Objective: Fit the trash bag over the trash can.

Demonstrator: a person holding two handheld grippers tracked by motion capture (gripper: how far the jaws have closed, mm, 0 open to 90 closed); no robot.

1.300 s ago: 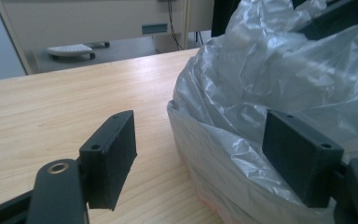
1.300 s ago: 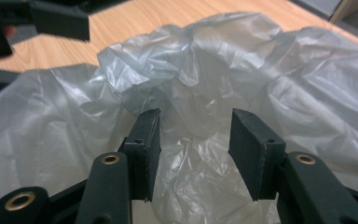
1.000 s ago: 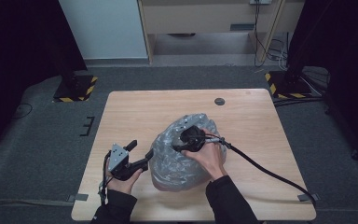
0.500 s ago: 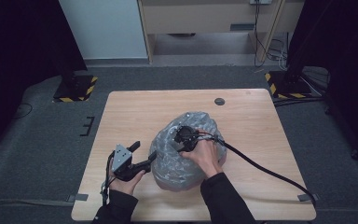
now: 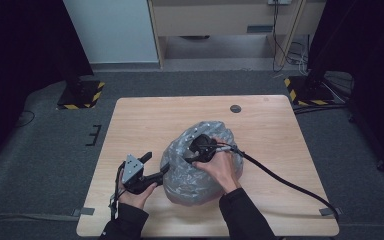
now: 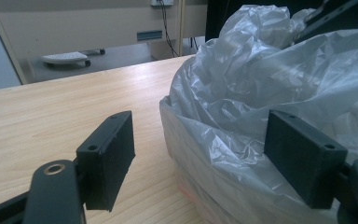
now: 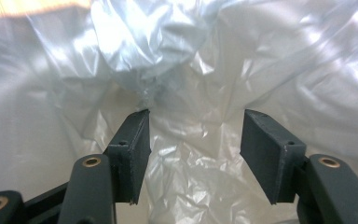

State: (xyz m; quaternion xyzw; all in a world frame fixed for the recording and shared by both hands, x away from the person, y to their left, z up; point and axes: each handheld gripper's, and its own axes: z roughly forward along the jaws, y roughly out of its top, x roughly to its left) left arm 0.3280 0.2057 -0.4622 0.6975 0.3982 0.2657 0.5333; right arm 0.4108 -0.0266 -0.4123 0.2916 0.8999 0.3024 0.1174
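A crumpled clear plastic bag (image 5: 200, 172) sits in the middle of the wooden table (image 5: 145, 120). My left gripper (image 5: 155, 165) lies low at the bag's left edge. In the left gripper view it (image 6: 205, 144) is open wide, and the bag's (image 6: 261, 84) lower rim bulges between the pads without being pinched. My right gripper (image 5: 196, 150) rests on top of the bag, tilted down into it. In the right gripper view its (image 7: 193, 149) jaws have just been opening. Wrinkled film (image 7: 191, 60) lies between and beyond them, and the pads (image 7: 133, 149) do not press on it.
A black cable (image 5: 285, 180) trails from the right gripper across the table to its right front corner. A small dark round cap (image 5: 236, 108) sits near the far edge. Beyond the table stand a wooden cabinet (image 5: 220, 20) and dark stands with striped feet (image 5: 82, 95).
The film on top of the bag has shifted a little under the right gripper. Both hands have kept their places.
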